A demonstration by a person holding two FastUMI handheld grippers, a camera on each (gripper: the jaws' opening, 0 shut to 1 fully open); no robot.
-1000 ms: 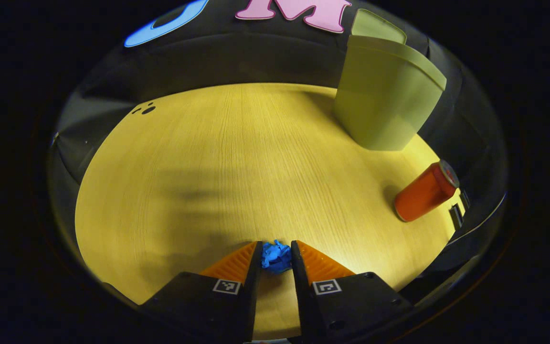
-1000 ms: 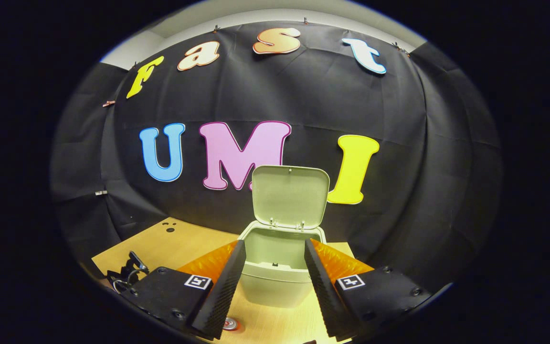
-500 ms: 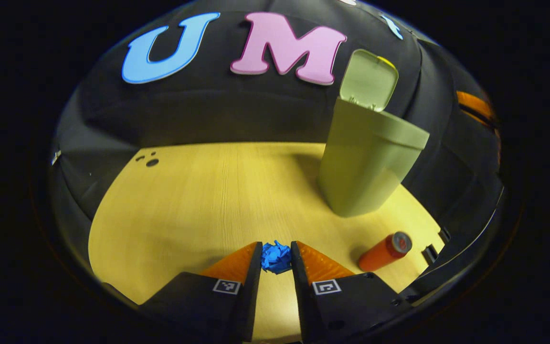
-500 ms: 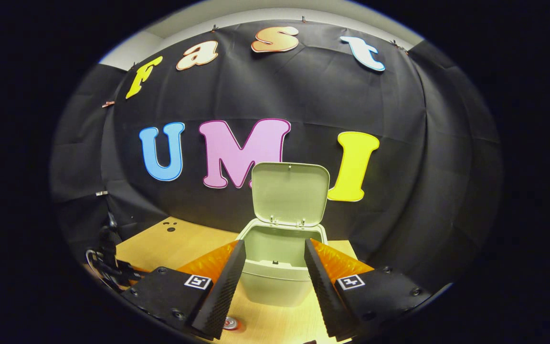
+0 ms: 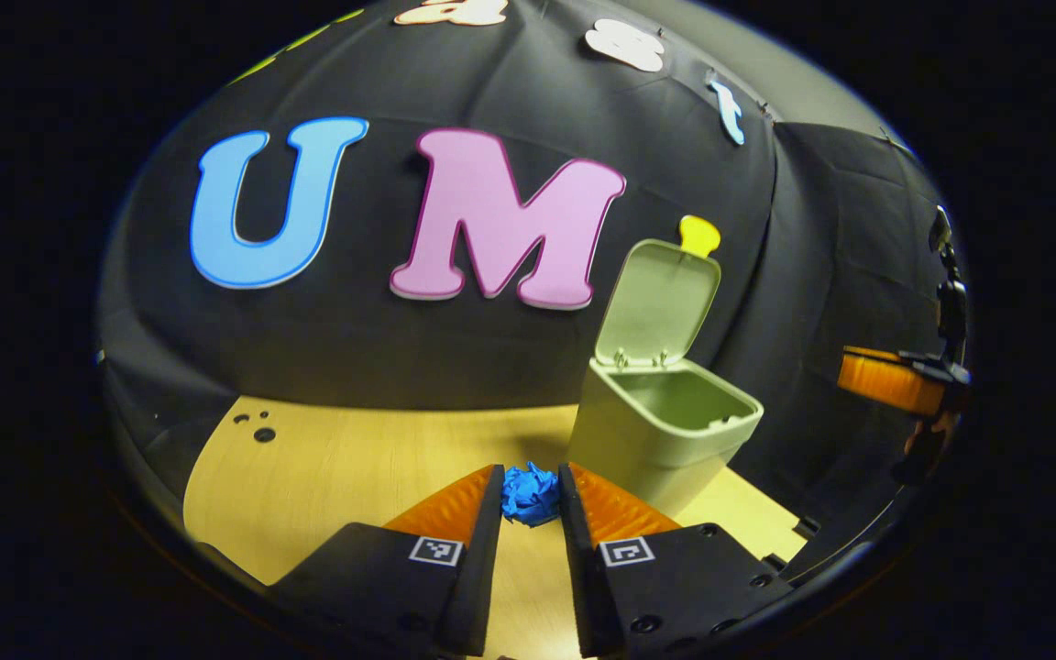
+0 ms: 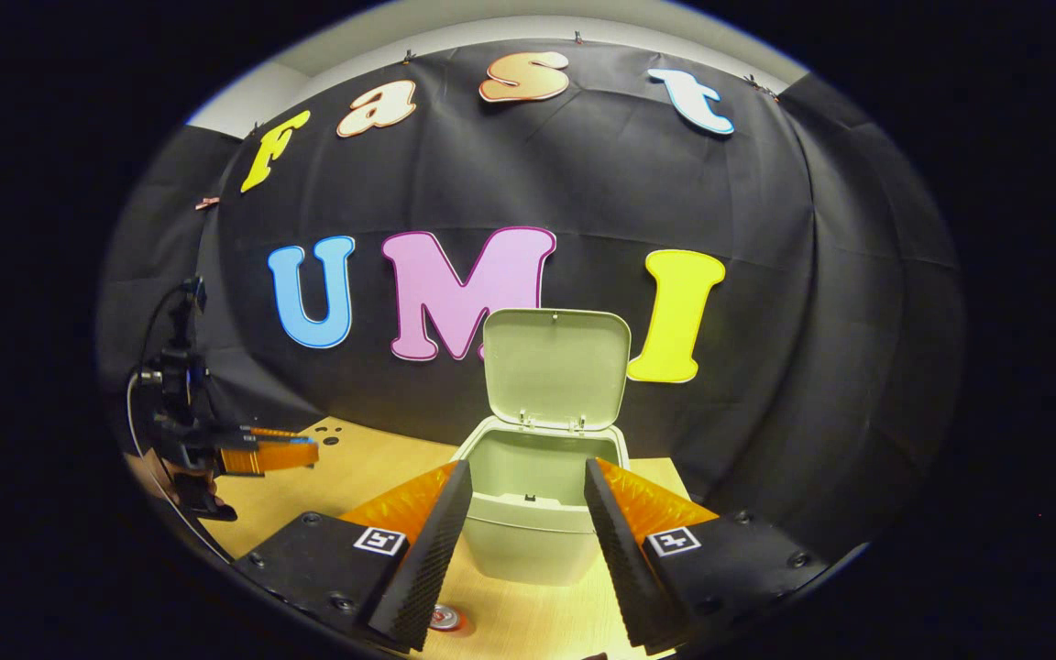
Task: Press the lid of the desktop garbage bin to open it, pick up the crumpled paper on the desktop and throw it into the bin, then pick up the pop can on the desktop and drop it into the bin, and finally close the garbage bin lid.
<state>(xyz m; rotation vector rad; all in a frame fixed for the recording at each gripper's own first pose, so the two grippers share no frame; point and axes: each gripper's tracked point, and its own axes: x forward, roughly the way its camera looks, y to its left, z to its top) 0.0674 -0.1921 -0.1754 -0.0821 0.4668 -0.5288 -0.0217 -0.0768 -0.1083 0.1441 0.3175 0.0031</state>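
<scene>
Left gripper view: camera raised above desk (image 5: 326, 458), faces booth wall, bin (image 5: 665, 431) ahead to right, moderately near; right tongs (image 5: 895, 380) at far right edge. Right gripper view: camera raised above desk (image 6: 345, 458), faces wall head-on, bin (image 6: 528, 522) dead centre, close, seen between own fingers; left tongs (image 6: 294, 454) at left edge. Shared: bin with open lid, desk, wall.

Blue crumpled paper (image 5: 530, 493), pale green bin (image 5: 665, 431), light wood-grain table (image 5: 354, 467)
</scene>
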